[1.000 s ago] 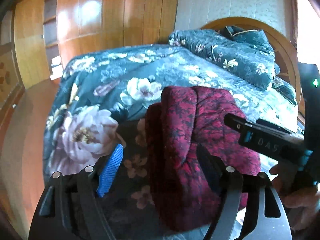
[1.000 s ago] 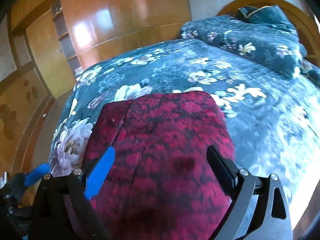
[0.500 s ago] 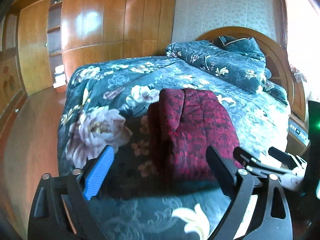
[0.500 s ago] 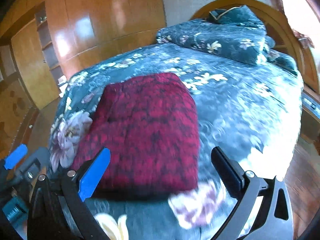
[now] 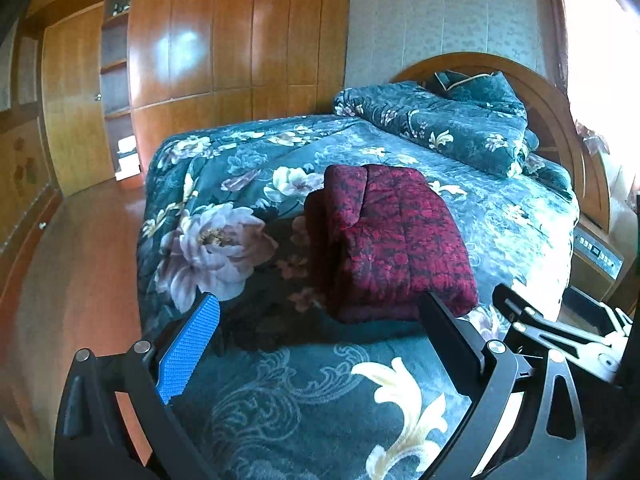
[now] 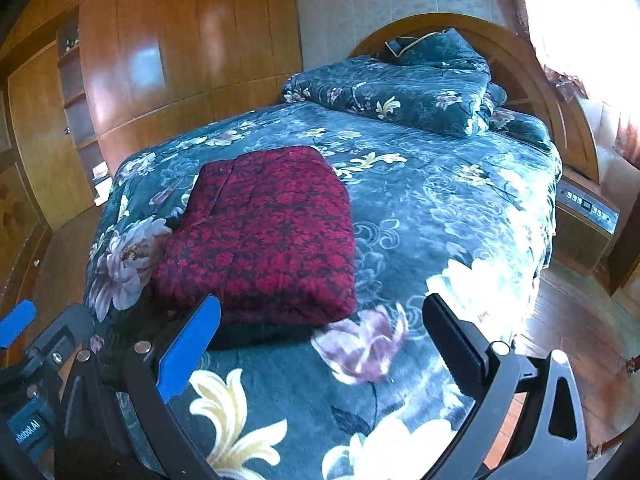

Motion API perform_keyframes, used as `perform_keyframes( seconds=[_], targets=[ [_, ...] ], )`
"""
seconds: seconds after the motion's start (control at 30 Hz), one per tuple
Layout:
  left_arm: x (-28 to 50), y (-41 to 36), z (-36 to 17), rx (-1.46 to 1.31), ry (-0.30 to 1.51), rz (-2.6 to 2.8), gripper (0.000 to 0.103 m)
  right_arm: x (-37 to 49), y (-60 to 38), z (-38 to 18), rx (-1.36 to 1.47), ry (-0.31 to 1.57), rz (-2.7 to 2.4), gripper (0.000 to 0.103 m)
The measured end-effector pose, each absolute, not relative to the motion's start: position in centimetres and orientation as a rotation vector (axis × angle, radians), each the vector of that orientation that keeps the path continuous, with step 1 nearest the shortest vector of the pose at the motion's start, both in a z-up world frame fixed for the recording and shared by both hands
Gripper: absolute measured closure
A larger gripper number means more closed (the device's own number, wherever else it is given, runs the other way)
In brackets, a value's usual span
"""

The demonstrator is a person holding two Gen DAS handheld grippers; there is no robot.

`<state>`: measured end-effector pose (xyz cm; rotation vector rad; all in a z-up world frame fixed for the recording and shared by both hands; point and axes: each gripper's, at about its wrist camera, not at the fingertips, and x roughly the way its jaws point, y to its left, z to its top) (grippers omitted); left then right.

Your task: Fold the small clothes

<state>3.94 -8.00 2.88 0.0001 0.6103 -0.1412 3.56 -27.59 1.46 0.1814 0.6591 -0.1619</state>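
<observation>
Daylit room, strong fisheye warp

Window [image 6: 580, 20] glare blows out the right edge; wardrobe [image 5: 240, 40] panels reflect it; the bedspread's [image 6: 460, 288] near flowers smear.

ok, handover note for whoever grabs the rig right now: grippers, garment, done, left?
Left gripper: its jaws are opening, nothing between them, short of the garment.
Right gripper: jaws wide open, empty, also short of it.
Dark red patterned quilted garment: folded into a compact rectangular bundle, lying flat on the dark green floral bedspread near the foot of the bed, touched by neither gripper.
Done: this piece looks fully folded and set down.
Left: probably nothing on this piece; no other loose clothes show in either wrist view, so check for a next item.
</observation>
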Motion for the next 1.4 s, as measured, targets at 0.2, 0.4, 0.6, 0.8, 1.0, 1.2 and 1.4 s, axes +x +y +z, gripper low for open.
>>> perform_keyframes(
  seconds=[0.2,0.4,0.6,0.8,1.0,1.2,1.4],
  targets=[
    [3.4,-7.7,3.3,0.007,0.591,-0.114,0.004,2.7,-27.1,0.9,0.171,0.676,-0.15,0.002],
    [3.3,-7.6,3.5,0.013,0.582,-0.098,0.004,2.4,-26.4,1.2,0.158,0.665,-0.139,0.002],
    [3.3,-7.7,3.5,0.016,0.578,-0.094,0.004,2.3,-26.4,1.5,0.156,0.649,-0.139,0.002],
    [3.4,-7.5,3.4,0.012,0.579,-0.093,0.004,2.4,-26.5,1.5,0.161,0.653,-0.141,0.002],
    [3.6,-7.5,3.2,0.011,0.59,-0.088,0.004,2.5,-26.4,1.3,0.161,0.66,-0.141,0.002],
    [3.5,-7.6,3.0,0.017,0.591,-0.078,0.004,2.5,-26.3,1.2,0.158,0.662,-0.139,0.002],
    [3.5,-7.5,3.0,0.013,0.591,-0.072,0.004,2.6,-26.1,1.1,0.155,0.659,-0.134,0.002]
  ],
)
